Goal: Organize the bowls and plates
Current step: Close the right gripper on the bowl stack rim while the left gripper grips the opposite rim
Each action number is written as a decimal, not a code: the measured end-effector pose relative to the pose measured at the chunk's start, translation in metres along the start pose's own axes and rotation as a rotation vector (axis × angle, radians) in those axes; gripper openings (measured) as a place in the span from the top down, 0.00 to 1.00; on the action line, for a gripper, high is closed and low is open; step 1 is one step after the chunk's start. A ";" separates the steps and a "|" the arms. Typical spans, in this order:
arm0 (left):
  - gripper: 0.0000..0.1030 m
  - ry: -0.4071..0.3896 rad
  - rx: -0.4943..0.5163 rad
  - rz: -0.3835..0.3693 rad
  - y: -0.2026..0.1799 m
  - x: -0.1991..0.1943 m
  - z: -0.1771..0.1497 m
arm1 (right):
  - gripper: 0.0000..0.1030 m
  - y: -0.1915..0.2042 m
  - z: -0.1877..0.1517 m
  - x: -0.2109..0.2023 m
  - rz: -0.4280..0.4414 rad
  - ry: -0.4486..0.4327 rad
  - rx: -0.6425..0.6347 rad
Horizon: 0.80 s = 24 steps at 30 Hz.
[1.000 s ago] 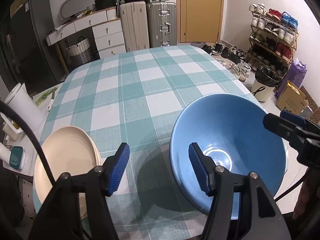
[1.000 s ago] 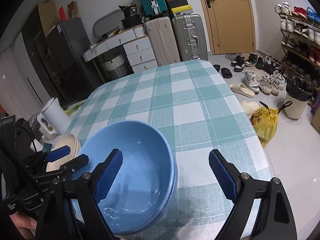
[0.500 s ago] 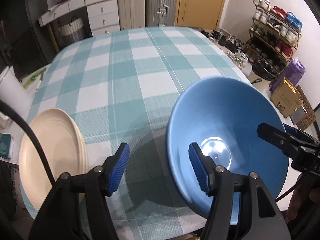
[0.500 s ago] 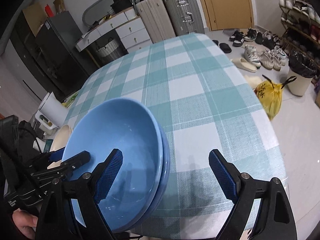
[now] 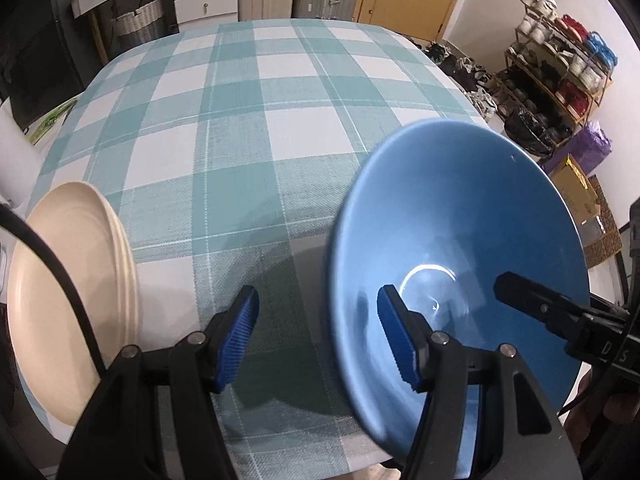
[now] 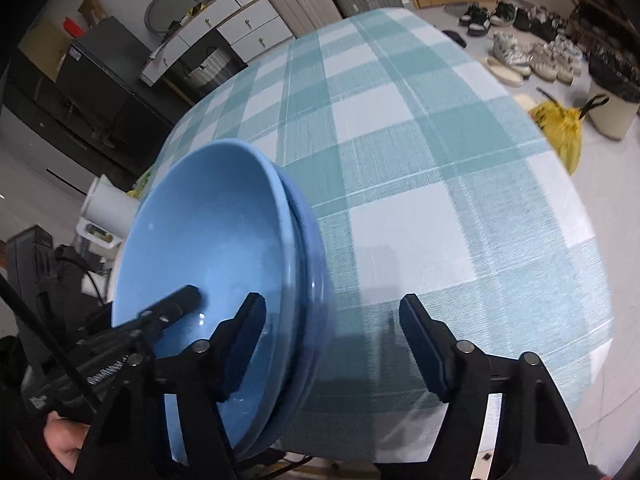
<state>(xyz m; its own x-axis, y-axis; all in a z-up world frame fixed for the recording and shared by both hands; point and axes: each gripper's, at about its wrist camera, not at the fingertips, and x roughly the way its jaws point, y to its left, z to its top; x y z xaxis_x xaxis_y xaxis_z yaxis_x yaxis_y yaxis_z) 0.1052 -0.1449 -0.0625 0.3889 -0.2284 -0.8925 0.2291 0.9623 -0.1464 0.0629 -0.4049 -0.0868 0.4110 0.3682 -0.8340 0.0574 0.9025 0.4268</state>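
Bowls (image 6: 224, 264) — two blue ones nested, the upper sitting inside the lower — stand near the front edge of my worktop (image 5: 280, 128), which wears a teal-and-white checked cloth. In my left wrist view the stack fills the right half, and a stack of cream plates (image 5: 68, 300) rests at the worktop's left edge, well apart from the bowls. My left gripper (image 5: 316, 336) stands with its jaws parted and nothing pressed between them; its right finger reaches in over the bowl's near rim while the left finger hangs above bare cloth. My right gripper (image 6: 332, 344) has just been closing its jaws, and they straddle the right-hand rim of the bowls — the left finger inside the upper bowl, the right finger outside over the cloth — yet a clear gap shows on both sides of the rim, so neither pad presses on it. A shoe rack (image 5: 560, 64) stands off to the right.
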 end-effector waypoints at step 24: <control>0.70 0.000 0.117 0.012 -0.029 0.008 -0.009 | 0.79 0.023 -0.003 0.009 -0.074 0.012 -0.108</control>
<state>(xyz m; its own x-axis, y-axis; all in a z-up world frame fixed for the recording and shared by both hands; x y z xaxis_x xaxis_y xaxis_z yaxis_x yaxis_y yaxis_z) 0.0941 -0.1732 -0.0692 0.3918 -0.2170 -0.8941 0.3270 0.9412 -0.0852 0.0649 -0.3803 -0.0852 0.3986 0.3021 -0.8660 -0.0120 0.9458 0.3244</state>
